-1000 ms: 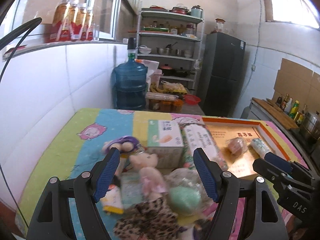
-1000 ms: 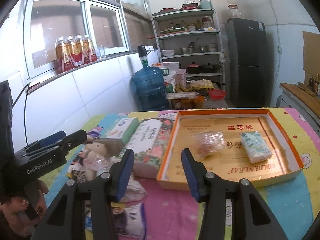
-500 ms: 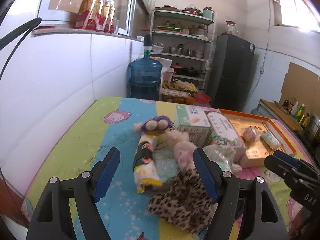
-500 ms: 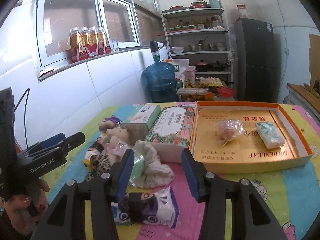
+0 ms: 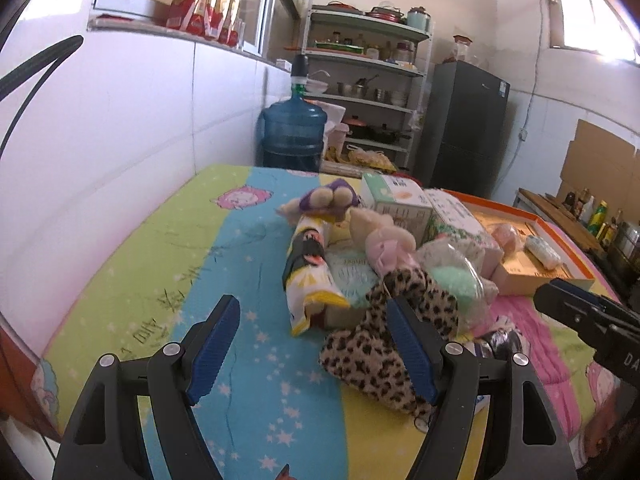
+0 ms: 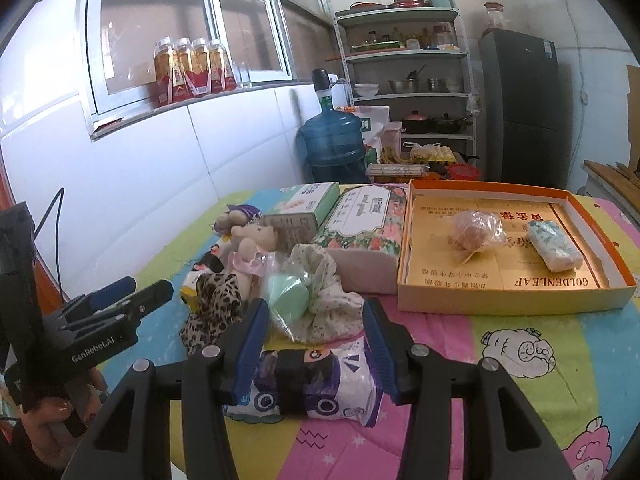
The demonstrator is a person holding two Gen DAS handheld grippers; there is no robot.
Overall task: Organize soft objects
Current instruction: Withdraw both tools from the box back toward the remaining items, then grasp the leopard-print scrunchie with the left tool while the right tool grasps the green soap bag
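Fingers on both of your grippers stand apart and grasp nothing: the left gripper [image 5: 308,350] hovers over bare cloth with its right finger in front of the leopard-print cloth [image 5: 384,344], and the right gripper [image 6: 314,344] frames the purple-and-white tissue pack [image 6: 312,384], which lies on the worktop [image 6: 520,360] just below the fingers, though whether the pads touch it cannot be told. Your soft objects sit heaped left of the orange box [image 6: 516,300]: a pink plush doll [image 6: 252,246], a bagged green sponge [image 6: 288,298] and a floral cloth [image 6: 324,280]. Two wrapped items already lie in the box. Take the nearest, loosest piece first. Lower the right gripper until the pack lies squarely between the pads, close gently on its middle, and lift clear before carrying it right. Keep the left gripper away from the heap.
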